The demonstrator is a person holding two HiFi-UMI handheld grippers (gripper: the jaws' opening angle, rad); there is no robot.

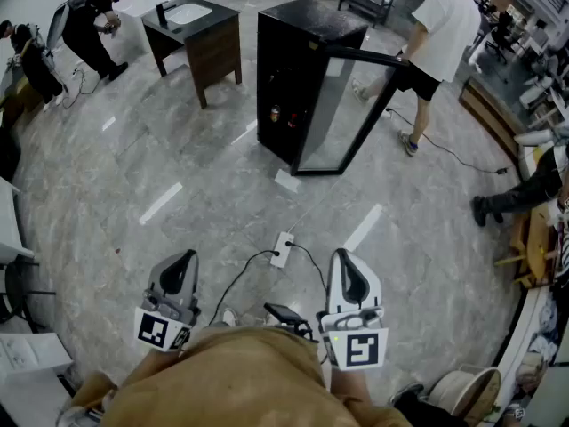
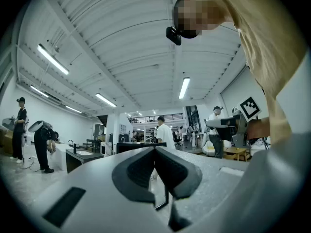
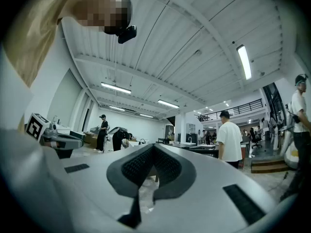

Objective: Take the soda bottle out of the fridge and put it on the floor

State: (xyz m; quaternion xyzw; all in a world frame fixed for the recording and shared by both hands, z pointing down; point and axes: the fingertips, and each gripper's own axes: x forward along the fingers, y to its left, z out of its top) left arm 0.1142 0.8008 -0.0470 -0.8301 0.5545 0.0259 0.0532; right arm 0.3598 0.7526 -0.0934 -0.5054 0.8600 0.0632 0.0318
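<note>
Two grippers, the left gripper [image 1: 184, 258] and the right gripper [image 1: 343, 256], are held low against the person's body, and each gripper view shows its jaws pressed together with nothing between them. No step involving the soda bottle [image 1: 274, 112] appears done. It seems to be one of two small items with red on them standing on a lower shelf inside the black fridge [image 1: 302, 29], though they are too small to tell apart. The fridge's glass door [image 1: 342, 105] stands swung open, so access is judged clear. Left to do: approach, spread one set of jaws, grip the bottle, draw it out and set it on the floor [image 1: 178, 158]. The bottle lies well apart from both grippers, straight ahead and slightly left of the right one. A power strip [image 1: 282, 249] and its cables lie on the floor between, and a person in a white shirt [image 1: 440, 25] stands beside the fridge.
</note>
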